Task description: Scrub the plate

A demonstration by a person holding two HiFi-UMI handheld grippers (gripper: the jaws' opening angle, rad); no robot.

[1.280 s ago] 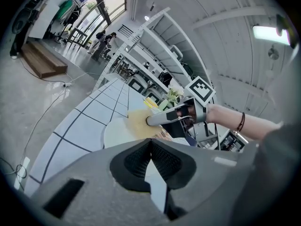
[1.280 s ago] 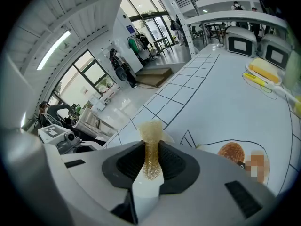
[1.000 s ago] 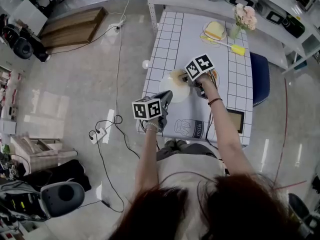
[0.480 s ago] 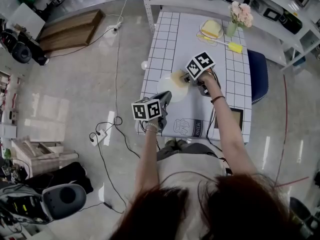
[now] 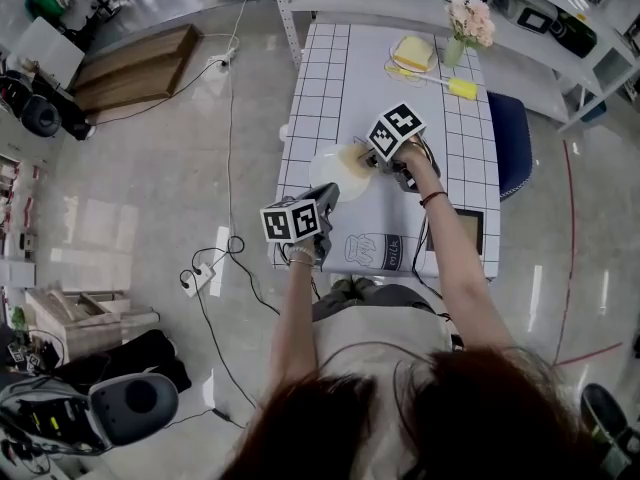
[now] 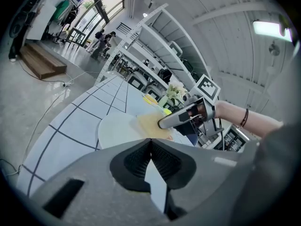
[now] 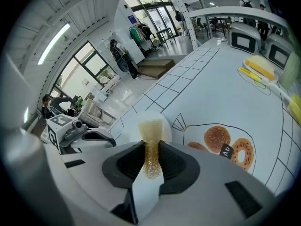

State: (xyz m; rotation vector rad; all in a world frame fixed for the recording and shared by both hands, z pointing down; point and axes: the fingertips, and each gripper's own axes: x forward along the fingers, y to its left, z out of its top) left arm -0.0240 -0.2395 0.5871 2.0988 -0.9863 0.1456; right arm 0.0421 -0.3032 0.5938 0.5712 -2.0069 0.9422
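Our right gripper [image 5: 368, 158] has its fingers clamped on the yellow sponge [image 7: 151, 140], and the sponge's free end lies flat on the white plate [image 5: 332, 171]. The plate sits on the gridded surface [image 5: 330, 68] near its left edge, just beside the printed doughnut drawings.

Over the last second little has changed. The sponge has shifted only slightly on the plate's far side, and the plate has kept its place. We judge that the scrubbing is under way in short strokes, with the near half of the plate not yet covered.

Our left gripper [image 5: 328, 196] has its fingers pressed together with nothing visible between them. Its tips are at the plate's near rim, and whether they touch the rim we cannot tell. It has held that spot, so we take it to be steadying the plate or waiting.

The next strokes likely need to sweep toward us across the bare white part.
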